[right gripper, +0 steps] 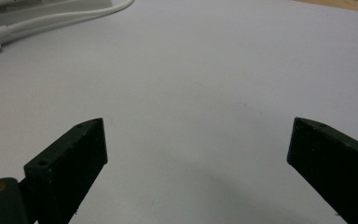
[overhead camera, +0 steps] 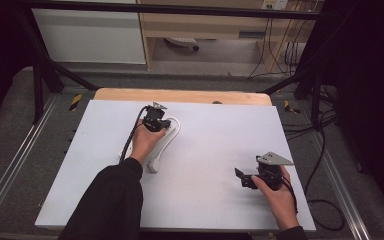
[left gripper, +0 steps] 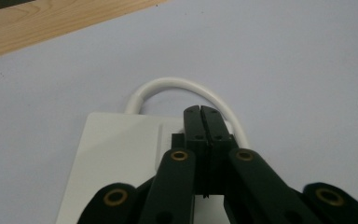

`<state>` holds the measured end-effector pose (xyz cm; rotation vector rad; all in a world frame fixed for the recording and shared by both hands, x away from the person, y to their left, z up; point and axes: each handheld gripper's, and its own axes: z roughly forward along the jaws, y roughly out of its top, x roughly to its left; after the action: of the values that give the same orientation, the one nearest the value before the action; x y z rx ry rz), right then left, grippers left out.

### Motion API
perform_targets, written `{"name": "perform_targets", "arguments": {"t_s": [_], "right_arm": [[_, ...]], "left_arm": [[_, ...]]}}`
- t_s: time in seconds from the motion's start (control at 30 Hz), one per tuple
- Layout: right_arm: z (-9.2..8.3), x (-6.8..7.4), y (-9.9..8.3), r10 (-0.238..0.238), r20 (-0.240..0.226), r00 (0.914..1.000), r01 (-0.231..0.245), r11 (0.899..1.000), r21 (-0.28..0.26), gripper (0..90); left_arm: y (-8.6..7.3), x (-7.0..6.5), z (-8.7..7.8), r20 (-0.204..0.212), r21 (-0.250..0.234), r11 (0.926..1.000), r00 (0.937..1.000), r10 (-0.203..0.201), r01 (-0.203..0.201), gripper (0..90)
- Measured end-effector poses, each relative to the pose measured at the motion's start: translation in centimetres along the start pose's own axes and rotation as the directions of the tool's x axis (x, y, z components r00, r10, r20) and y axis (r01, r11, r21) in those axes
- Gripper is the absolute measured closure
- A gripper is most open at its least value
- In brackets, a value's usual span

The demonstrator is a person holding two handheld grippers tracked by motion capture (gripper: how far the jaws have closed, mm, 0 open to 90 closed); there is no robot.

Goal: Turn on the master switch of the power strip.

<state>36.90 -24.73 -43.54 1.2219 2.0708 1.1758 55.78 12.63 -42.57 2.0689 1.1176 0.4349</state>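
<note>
A white power strip (overhead camera: 160, 152) lies left of centre on the white table (overhead camera: 215, 145), and its white cable (overhead camera: 176, 126) loops around at the far end. My left gripper (overhead camera: 162, 125) hovers over that far end. In the left gripper view its jaws (left gripper: 200, 111) are pressed together with nothing between them, above the strip's flat body (left gripper: 116, 154) and in front of the cable loop (left gripper: 172, 84). My right gripper (overhead camera: 241, 177) rests at the front right, pointing left. Its jaws (right gripper: 198, 135) stand wide apart over bare table. The cable (right gripper: 74, 16) runs far off at that view's top left.
A strip of wooden tabletop (overhead camera: 180, 95) shows beyond the white sheet's far edge. Black frame bars and loose cables (overhead camera: 325, 150) surround the table on the floor. A wooden cabinet (overhead camera: 205, 25) stands behind.
</note>
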Motion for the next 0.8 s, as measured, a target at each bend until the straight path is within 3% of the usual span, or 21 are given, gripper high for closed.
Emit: {"name": "perform_targets", "arguments": {"t_s": [0.53, 0.8], "right_arm": [[-0.1, -0.17, -0.06, 0.011, 0.009, 0.9999, -0.01, 1.0, -0.004, 5.3], [-0.2, -0.27, -0.03, 0.022, 0.012, 0.9997, -0.022, 1.0, -0.01, 5.3]], "left_arm": [[0.05, 0.05, 0.08, 0.007, 0.004, 0.9997, 0.9997, -0.025, 0.025, 90.0], [0.09, -0.07, 0.13, -0.004, 0.004, 0.9999, 0.9999, -0.013, 0.013, 90.0]]}}
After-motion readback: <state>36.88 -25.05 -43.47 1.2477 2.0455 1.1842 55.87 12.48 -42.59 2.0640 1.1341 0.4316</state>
